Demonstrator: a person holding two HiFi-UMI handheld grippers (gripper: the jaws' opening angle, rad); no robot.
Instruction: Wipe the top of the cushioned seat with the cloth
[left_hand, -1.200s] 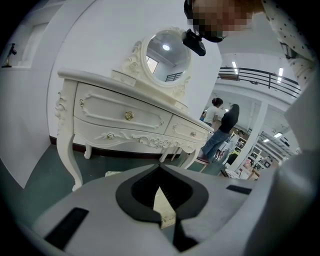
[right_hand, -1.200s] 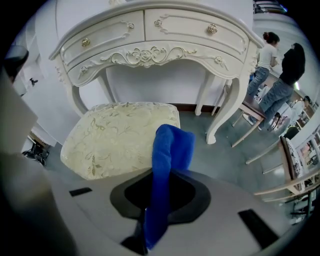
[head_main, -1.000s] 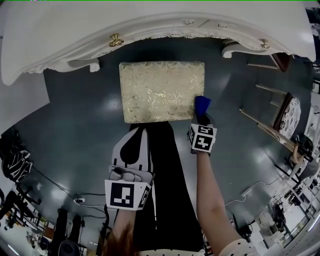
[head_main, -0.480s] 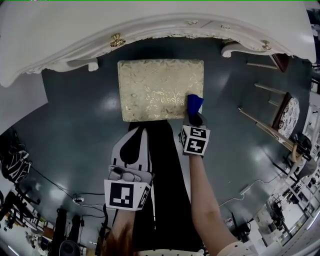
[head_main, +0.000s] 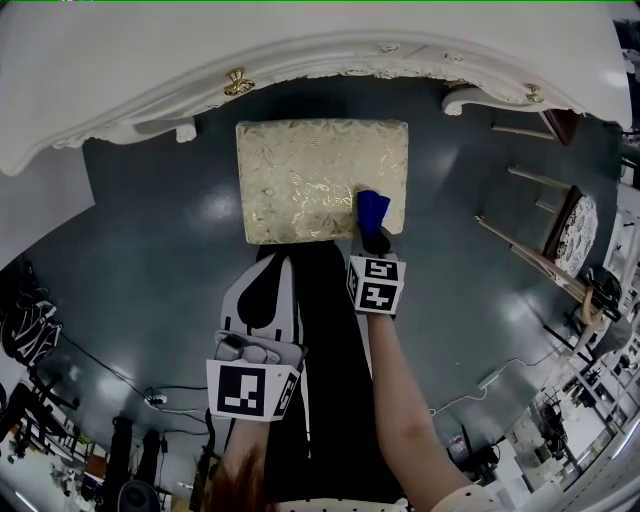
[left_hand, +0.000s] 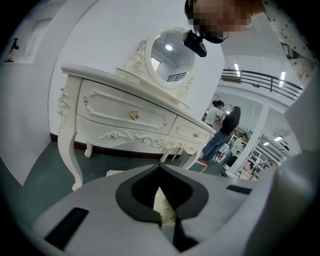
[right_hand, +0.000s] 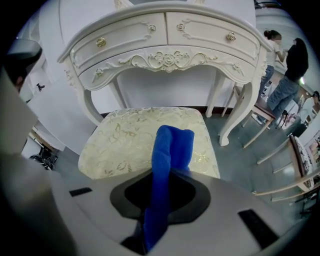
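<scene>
The cushioned seat (head_main: 320, 178) is a rectangular stool with a cream and gold floral top, standing on the dark floor just before the white dressing table (head_main: 300, 60). My right gripper (head_main: 372, 232) is shut on a blue cloth (head_main: 371, 212), which lies over the seat's near right corner. In the right gripper view the blue cloth (right_hand: 167, 160) sticks up from between the jaws, with the seat (right_hand: 125, 145) behind it. My left gripper (head_main: 262, 300) hangs back near the person's body, away from the seat; its jaws are shut with nothing in them (left_hand: 162, 220).
A wooden chair (head_main: 560, 235) stands to the right of the seat. The dressing table's legs (right_hand: 227, 120) flank the seat. Cables (head_main: 150, 395) and gear lie on the floor at lower left. People (right_hand: 287, 70) stand far off at the right.
My right gripper has moved left with the blue cloth, from beside the seat's right edge onto its near right corner. The left gripper has stayed put.
</scene>
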